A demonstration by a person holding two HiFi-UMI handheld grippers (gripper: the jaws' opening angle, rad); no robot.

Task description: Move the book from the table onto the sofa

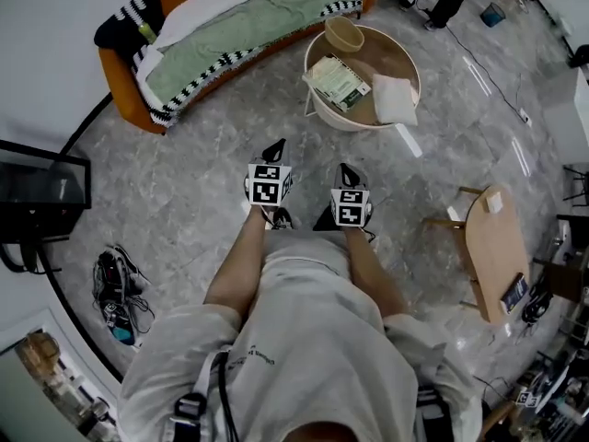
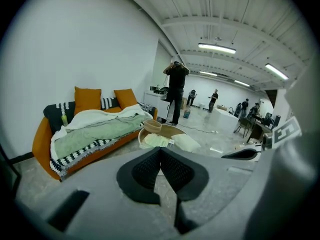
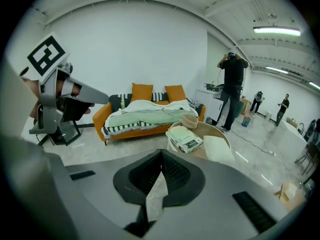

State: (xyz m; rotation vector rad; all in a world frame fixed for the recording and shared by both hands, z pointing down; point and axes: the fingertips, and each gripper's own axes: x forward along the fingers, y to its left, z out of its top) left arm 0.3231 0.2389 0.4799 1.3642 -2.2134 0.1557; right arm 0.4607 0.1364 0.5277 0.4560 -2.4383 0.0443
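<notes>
A pale green book [image 1: 337,81] [image 3: 186,139] [image 2: 156,141] lies on the round wooden table [image 1: 406,55] [image 3: 216,132], at its left side. The orange sofa [image 1: 123,87] [image 3: 99,115] [image 2: 40,138], draped in a green and white blanket, stands beyond the table to the left. My left gripper [image 1: 274,149] [image 2: 160,154] and right gripper [image 1: 347,170] [image 3: 161,157] are both shut and empty, held side by side over the floor, short of the table and pointing toward it.
On the table with the book are a round wicker bowl [image 1: 343,35] and a white cushion [image 1: 395,98]. A small wooden side table [image 1: 494,247] stands at the right. Cables and gear [image 1: 116,288] lie on the floor at left. People [image 3: 233,84] stand farther back.
</notes>
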